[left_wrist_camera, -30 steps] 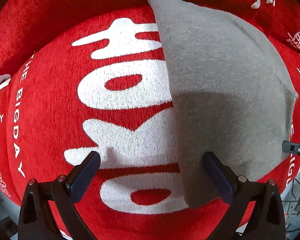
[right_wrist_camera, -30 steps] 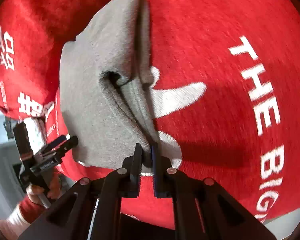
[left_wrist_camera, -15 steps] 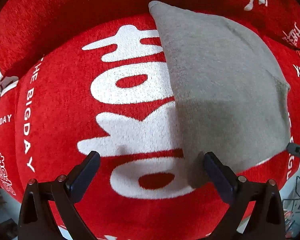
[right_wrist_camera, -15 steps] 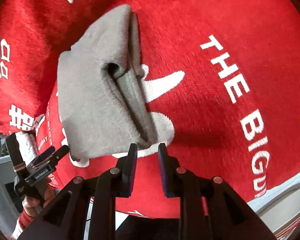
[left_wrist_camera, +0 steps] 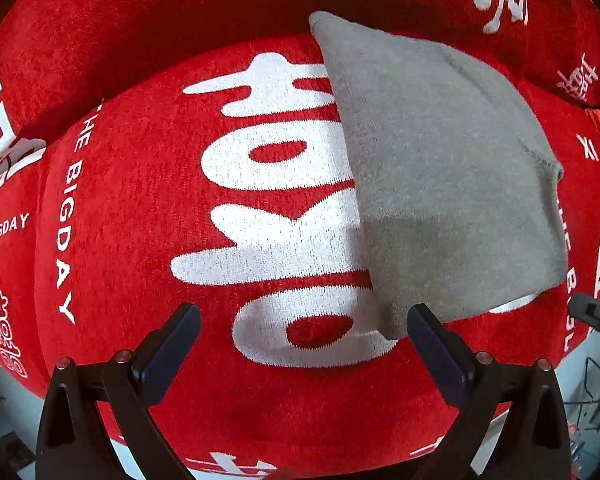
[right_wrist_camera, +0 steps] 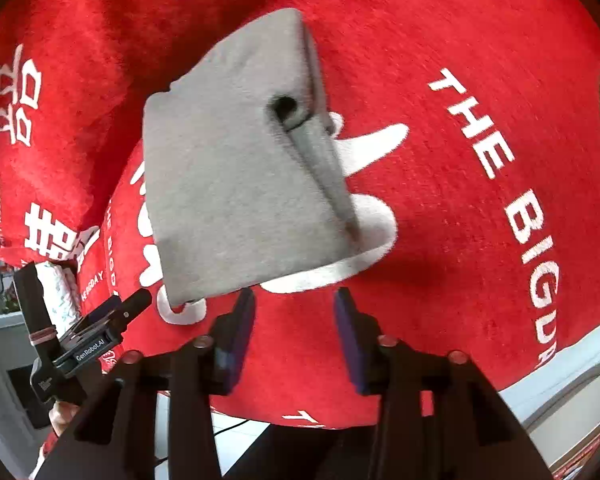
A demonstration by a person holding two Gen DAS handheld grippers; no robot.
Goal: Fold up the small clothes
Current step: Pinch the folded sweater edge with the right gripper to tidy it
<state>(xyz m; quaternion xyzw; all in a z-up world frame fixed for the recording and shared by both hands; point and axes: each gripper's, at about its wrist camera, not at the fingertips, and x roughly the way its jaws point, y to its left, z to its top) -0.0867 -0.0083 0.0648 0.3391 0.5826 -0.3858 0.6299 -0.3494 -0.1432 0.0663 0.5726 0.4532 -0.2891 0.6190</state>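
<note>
I've got the grey garment (right_wrist_camera: 240,184) lying folded into a compact block on the red blanket (right_wrist_camera: 480,240), right over the big white character (left_wrist_camera: 284,208) woven into it. My right gripper (right_wrist_camera: 294,320) hovers just short of the garment's near edge, jaws apart, nothing between them. My left gripper (left_wrist_camera: 304,336) sits at the garment's near corner, jaws spread wide and empty, one finger (left_wrist_camera: 432,336) just beside the cloth; I can't tell if it touches. By my reading the fold itself is done: layers stacked, edges roughly square. One seam along the garment's right side gapes a little, so a press or tidy may be what's left.
</note>
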